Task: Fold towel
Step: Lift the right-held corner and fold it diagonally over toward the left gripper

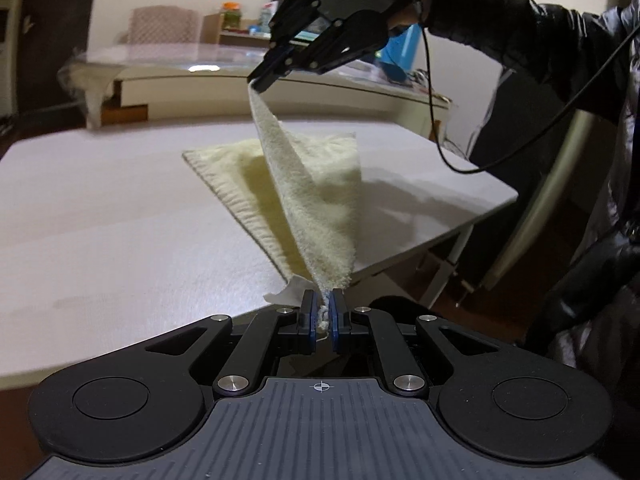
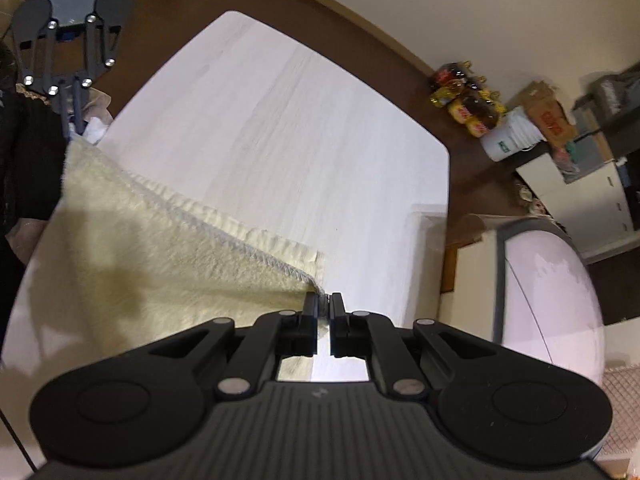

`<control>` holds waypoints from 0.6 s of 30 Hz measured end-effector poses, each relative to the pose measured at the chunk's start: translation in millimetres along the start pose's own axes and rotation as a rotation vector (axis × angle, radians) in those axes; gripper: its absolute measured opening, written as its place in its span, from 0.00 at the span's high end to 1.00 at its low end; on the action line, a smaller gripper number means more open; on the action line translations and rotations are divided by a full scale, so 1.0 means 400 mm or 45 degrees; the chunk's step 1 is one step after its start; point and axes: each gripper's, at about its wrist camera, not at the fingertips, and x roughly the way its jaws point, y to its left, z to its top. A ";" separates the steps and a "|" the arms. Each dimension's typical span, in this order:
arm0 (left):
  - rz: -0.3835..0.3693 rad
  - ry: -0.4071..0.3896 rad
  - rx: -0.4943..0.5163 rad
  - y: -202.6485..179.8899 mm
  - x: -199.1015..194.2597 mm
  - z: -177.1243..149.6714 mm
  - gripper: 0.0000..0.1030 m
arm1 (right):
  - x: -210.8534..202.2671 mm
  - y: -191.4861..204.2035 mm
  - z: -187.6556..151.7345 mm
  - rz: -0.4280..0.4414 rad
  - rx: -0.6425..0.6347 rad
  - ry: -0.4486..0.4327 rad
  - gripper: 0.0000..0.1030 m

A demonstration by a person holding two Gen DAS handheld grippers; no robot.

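A cream towel (image 1: pixel 316 200) lies partly on the white table (image 1: pixel 100 220), with one edge lifted off it. My left gripper (image 1: pixel 325 312) is shut on the near corner, by the white label. In the left wrist view my right gripper (image 1: pixel 260 80) hangs higher, shut on the far corner of the same edge, so the cloth stretches taut between them. From the right wrist view, the towel (image 2: pixel 152 256) slopes down to the table (image 2: pixel 300 140), my right gripper (image 2: pixel 323 302) pinches its hemmed corner, and my left gripper (image 2: pixel 74 120) holds the far corner.
A person's dark padded sleeve (image 1: pixel 520 20) and a black cable (image 1: pixel 440 140) sit at the table's right side. A second table (image 1: pixel 180 64) and shelves stand behind. Snack packs (image 2: pixel 468 96), a white bucket (image 2: pixel 508 136) and boxes sit on the brown floor.
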 end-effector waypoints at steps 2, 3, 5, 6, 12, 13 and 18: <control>-0.007 -0.008 -0.028 0.004 0.002 -0.003 0.93 | 0.028 -0.011 0.006 0.018 -0.008 0.003 0.94; -0.005 -0.007 -0.032 0.004 0.004 -0.003 0.93 | 0.040 -0.015 0.009 0.029 -0.009 0.003 0.94; -0.008 -0.008 -0.037 0.003 0.006 -0.004 0.93 | 0.062 -0.020 0.011 0.047 -0.008 0.009 0.94; -0.011 -0.010 -0.042 0.004 0.006 -0.004 0.93 | 0.073 -0.022 0.012 0.057 -0.008 0.011 0.94; -0.017 -0.013 -0.061 0.008 0.009 -0.010 0.93 | 0.137 -0.037 0.018 0.113 -0.005 0.027 0.94; -0.016 -0.012 -0.062 0.009 0.009 -0.010 0.93 | 0.146 -0.039 0.019 0.120 -0.004 0.029 0.94; -0.011 -0.009 -0.073 0.015 0.015 -0.012 0.93 | 0.174 -0.032 0.013 0.123 0.020 0.021 0.94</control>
